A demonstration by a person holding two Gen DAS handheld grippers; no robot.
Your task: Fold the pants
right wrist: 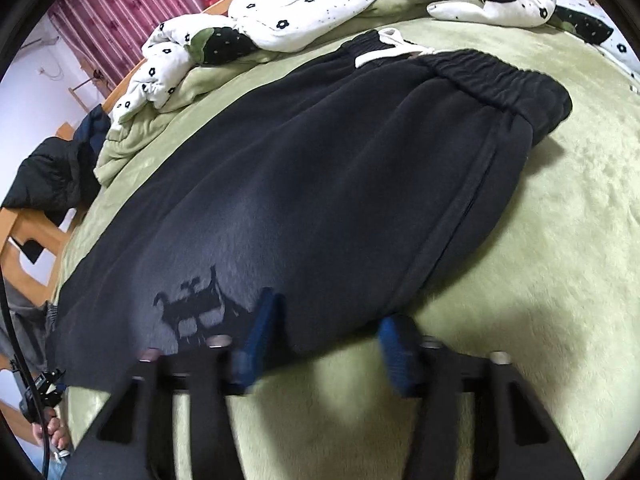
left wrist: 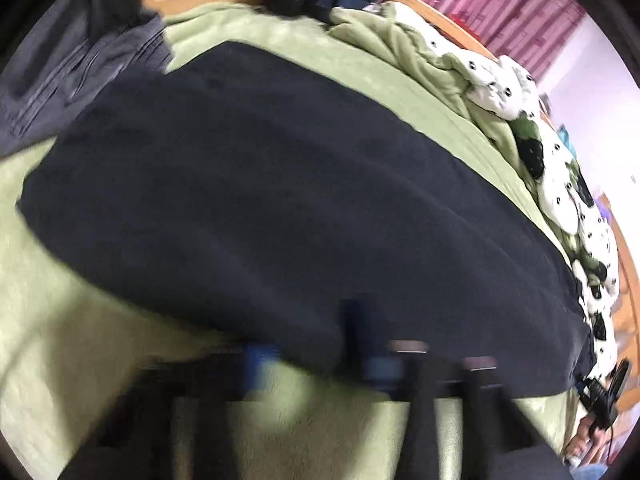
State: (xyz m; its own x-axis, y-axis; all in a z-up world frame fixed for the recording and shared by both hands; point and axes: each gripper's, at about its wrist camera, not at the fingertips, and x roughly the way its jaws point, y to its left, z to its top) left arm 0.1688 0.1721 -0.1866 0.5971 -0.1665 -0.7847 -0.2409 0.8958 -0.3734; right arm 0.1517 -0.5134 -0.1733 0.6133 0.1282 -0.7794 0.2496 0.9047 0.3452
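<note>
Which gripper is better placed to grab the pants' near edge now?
Probably right: the right gripper stands open astride the near edge of the pants; the left gripper is too blurred to judge.

Black right gripper (right wrist: 324,340), blue jaws, silver screws

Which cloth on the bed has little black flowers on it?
The white quilt, bunched at the far edge of the bed. The dark pants and the green blanket under them are plain, without flowers.
</note>
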